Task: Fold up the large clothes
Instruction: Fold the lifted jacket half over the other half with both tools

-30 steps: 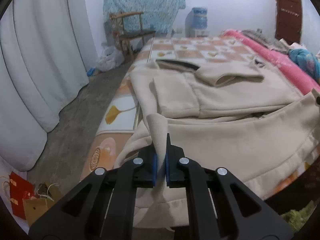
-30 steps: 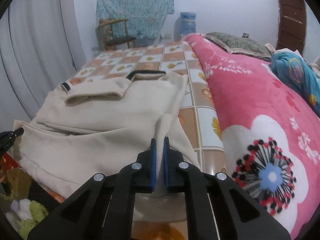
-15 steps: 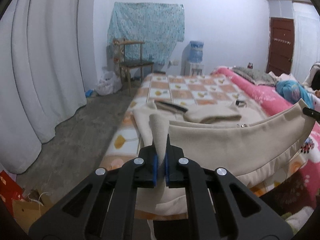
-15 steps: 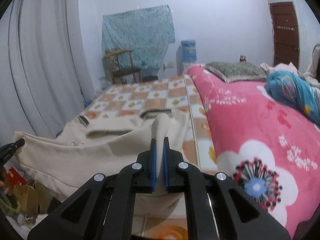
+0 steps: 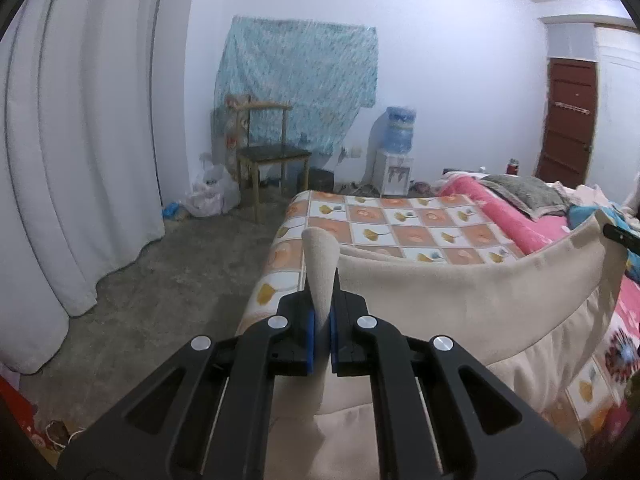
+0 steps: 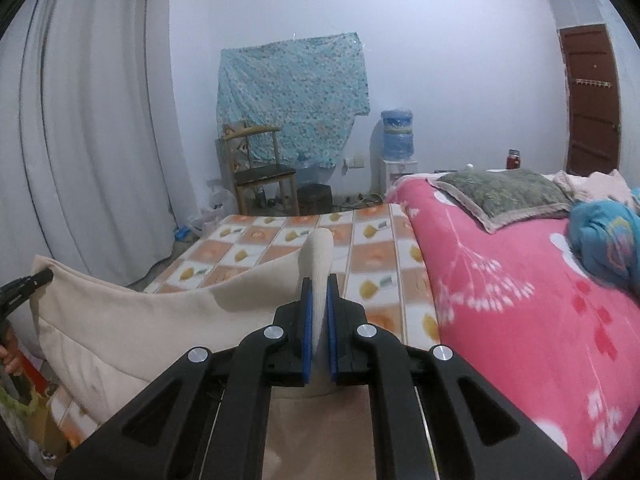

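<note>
Pinching opposite corners of the beige coat's hem [image 5: 460, 300], the left gripper [image 5: 320, 300] and right gripper [image 6: 319, 300] held it raised above the checkered bedspread [image 6: 360, 256], so the fold looked begun but not yet laid down.

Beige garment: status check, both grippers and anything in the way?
Left gripper and right gripper shut on beige garment. Hem lifted, stretched between them above checkered bedspread. Path forward looks clear.

Dim, cool, even indoor light; strong fisheye bending and dark vignette at corners.
</note>
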`<action>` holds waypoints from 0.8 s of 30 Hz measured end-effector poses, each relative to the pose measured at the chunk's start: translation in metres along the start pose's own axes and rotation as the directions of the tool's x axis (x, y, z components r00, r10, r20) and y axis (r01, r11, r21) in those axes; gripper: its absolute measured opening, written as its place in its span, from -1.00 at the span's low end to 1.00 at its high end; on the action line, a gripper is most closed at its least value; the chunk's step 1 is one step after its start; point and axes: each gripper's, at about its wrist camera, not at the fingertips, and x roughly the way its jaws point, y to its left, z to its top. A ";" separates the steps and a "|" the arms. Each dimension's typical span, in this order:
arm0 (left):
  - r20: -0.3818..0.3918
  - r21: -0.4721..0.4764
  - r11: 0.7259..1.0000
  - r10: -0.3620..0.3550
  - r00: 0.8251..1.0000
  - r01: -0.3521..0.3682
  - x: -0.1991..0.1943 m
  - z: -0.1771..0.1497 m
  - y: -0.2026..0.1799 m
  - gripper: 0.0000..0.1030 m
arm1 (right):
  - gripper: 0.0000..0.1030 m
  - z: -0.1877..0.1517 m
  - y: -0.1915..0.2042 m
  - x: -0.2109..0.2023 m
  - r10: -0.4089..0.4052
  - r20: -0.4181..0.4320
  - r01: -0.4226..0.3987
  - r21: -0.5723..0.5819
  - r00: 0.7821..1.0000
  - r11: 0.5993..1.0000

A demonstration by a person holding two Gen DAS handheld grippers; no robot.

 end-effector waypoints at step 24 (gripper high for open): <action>-0.378 -0.009 0.998 -0.068 0.923 0.070 0.180 -0.029 -0.016 -0.20 | -0.53 -0.036 -0.003 0.187 0.122 -0.399 -0.085 0.110 0.909 0.990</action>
